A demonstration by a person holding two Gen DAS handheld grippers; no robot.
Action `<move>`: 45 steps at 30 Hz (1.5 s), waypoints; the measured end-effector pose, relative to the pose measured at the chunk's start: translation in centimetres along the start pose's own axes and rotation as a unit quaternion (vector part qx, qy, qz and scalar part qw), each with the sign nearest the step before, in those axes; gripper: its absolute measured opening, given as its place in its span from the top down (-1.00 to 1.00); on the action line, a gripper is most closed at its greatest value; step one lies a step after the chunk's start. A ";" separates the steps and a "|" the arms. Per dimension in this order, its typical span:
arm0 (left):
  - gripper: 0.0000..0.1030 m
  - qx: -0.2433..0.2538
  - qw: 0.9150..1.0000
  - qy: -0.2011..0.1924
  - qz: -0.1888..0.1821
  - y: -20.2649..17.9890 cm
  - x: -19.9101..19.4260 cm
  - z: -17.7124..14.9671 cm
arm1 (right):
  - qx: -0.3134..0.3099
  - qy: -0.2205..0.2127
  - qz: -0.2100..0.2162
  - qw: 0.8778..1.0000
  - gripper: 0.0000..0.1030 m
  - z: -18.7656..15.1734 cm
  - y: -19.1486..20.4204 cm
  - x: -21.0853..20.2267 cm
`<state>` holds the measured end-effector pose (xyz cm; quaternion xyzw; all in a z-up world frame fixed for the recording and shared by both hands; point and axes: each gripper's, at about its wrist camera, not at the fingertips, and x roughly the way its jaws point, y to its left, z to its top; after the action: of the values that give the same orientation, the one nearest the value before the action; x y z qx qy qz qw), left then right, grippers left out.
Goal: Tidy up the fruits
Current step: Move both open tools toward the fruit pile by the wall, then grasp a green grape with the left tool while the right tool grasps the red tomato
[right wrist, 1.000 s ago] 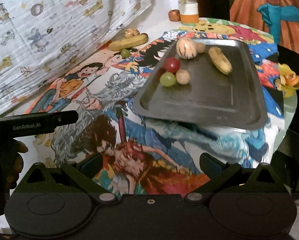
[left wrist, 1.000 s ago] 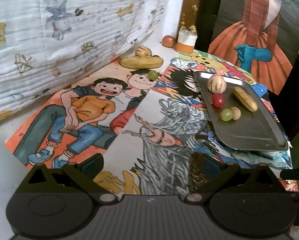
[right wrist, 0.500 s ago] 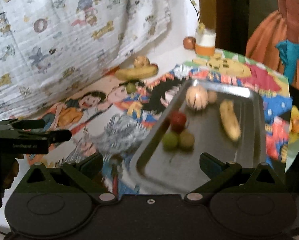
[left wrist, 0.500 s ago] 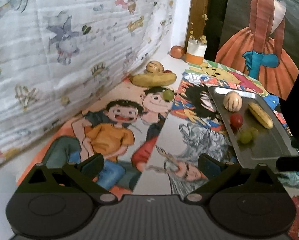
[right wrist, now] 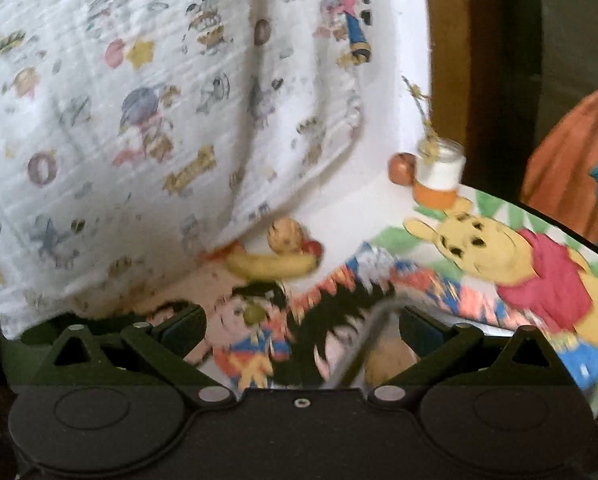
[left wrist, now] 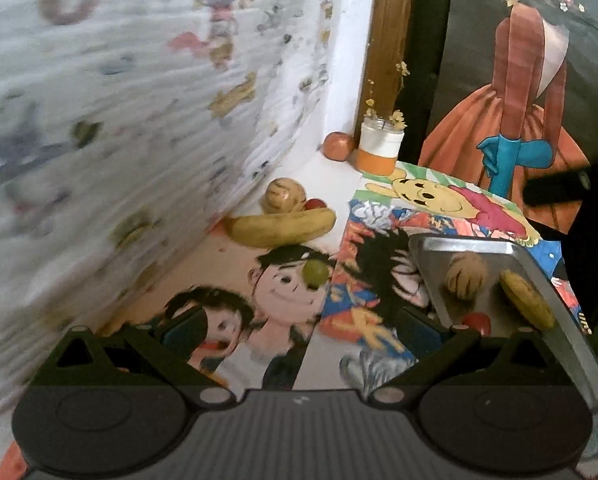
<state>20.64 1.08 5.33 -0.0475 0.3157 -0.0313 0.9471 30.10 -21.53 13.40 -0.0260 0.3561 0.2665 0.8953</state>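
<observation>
A yellow banana point(left wrist: 281, 229) lies on the table by the cloth, with a striped tan fruit point(left wrist: 283, 197) and a small red fruit point(left wrist: 316, 203) behind it. A green grape point(left wrist: 315, 272) rests on the cartoon poster, just ahead of my open left gripper point(left wrist: 299, 326). The metal tray point(left wrist: 555, 320) at the right holds a striped fruit point(left wrist: 465, 276), a second banana point(left wrist: 525, 304) and a red fruit point(left wrist: 477, 322). In the right wrist view my right gripper point(right wrist: 301, 326) is open and empty over the tray's corner point(right wrist: 379, 316), with the banana point(right wrist: 271, 265) and grape point(right wrist: 254, 313) beyond it.
A printed white cloth point(left wrist: 131, 120) hangs along the left. A jar with dried flowers point(left wrist: 379, 148) and an orange-red fruit point(left wrist: 338, 146) stand at the back corner. Colourful posters point(left wrist: 451, 200) cover the table. A dark painted panel point(left wrist: 519, 92) stands behind.
Both grippers have moved forward toward the back of the table. The banana, grape and jar loom larger, and most of the tray has slipped under or beside the grippers.
</observation>
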 end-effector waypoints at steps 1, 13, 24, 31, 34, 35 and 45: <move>-0.99 0.000 1.000 0.000 -0.003 -0.1 0.6 0.3 | 0.000 0.002 0.006 1.000 -0.99 0.7 -0.3 1.0; -0.99 -0.023 1.000 0.006 -0.013 0.7 7.6 1.7 | -0.017 0.039 0.034 0.999 -0.97 5.4 -3.2 14.3; -0.51 -0.058 0.998 0.023 -0.028 1.5 11.1 1.4 | -0.055 0.079 0.025 0.995 -0.55 4.7 -2.7 21.5; -0.08 -0.062 0.997 0.016 -0.038 1.4 11.9 1.6 | -0.058 0.086 0.032 0.994 -0.39 5.1 -2.8 23.4; 0.12 -0.061 0.997 0.015 -0.038 1.2 12.1 1.5 | -0.068 0.093 0.031 0.993 -0.30 5.2 -2.7 24.1; 0.19 -0.061 0.997 0.014 -0.038 1.2 12.2 1.5 | -0.068 0.095 0.032 0.993 -0.28 5.2 -2.6 24.3; 0.45 -0.061 0.997 0.018 -0.051 1.1 12.4 1.4 | -0.051 0.107 0.049 0.992 -0.06 5.3 -2.7 25.5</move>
<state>31.40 1.18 -1.03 -0.1202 0.3309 -0.0610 0.9340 50.14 -10.91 0.36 -0.0825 0.4368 0.3233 0.8354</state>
